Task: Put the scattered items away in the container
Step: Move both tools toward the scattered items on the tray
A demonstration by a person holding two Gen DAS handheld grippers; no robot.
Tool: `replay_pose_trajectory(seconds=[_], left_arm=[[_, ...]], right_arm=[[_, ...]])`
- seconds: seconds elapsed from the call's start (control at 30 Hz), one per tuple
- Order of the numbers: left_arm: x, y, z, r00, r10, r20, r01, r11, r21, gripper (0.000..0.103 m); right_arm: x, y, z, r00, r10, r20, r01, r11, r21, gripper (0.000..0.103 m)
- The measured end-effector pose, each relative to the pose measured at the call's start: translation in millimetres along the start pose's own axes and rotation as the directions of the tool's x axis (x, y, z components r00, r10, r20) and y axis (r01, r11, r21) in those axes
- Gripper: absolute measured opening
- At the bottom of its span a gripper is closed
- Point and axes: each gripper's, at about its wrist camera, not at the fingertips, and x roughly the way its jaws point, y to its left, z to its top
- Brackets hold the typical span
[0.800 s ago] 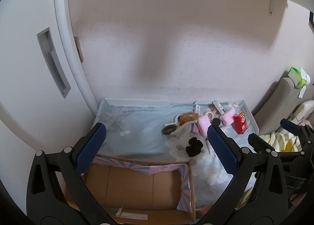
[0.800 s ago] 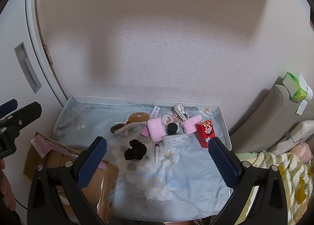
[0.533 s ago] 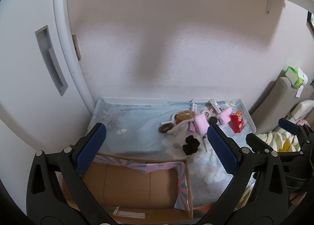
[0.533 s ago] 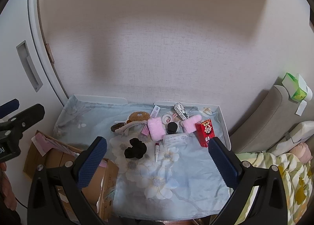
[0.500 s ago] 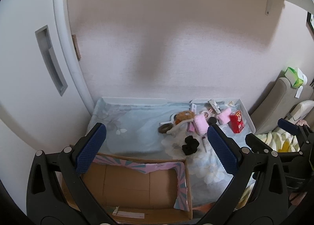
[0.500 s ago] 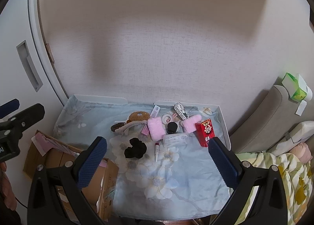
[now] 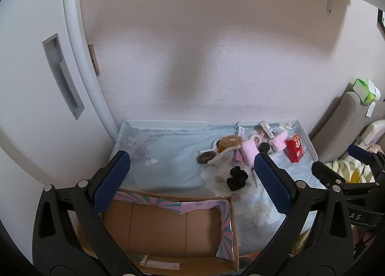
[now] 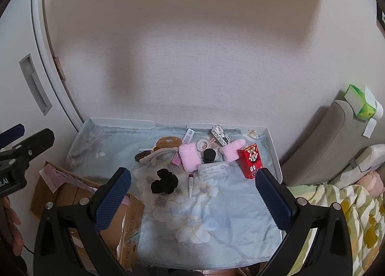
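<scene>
Both my grippers, left (image 7: 191,180) and right (image 8: 192,200), hover with jaws spread wide, holding nothing. The scattered items (image 8: 192,153) sit clustered toward the surface's (image 8: 216,215) far right; the cardboard box (image 7: 168,227) waits below its left edge.

One cardboard box (image 7: 168,225), one red carton (image 8: 250,161), two pink fluffy rolls (image 8: 190,157), one black scrunchie (image 8: 164,181), one brown scrunchie (image 8: 167,142), one black-capped jar (image 8: 209,155), one lip balm stick (image 8: 190,184), one tape roll (image 8: 202,143), one green tissue box (image 8: 359,103)
</scene>
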Motion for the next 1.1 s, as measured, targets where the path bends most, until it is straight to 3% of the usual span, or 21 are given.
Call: replay_pose_trajectory(seconds=[0.4, 0.7, 0.83, 1.1], left_arm=[[28, -17, 1, 0.993, -0.085, -0.082, 0.09, 0.994, 0.059, 0.103], [76, -33, 7, 0.975, -0.114, -0.189, 0.144, 0.978, 0.154, 0.103], [109, -44, 7, 0.959, -0.126, -0.254, 0.185, 0.958, 0.221, 0.103], [176, -77, 2, 0.943, -0.072, -0.326, 0.205, 0.895, 0.395, 0.103]], right_arm=[[7, -27, -2, 1.0, -0.008, -0.017, 0.009, 0.999, 0.038, 0.103], [34, -58, -7, 0.994, -0.01, -0.106, 0.02, 0.996, 0.089, 0.103], [54, -72, -8, 0.988, 0.011, -0.154, 0.008, 0.993, 0.121, 0.103], [103, -85, -17, 0.97, 0.078, -0.231, -0.054, 0.992, 0.11, 0.103]])
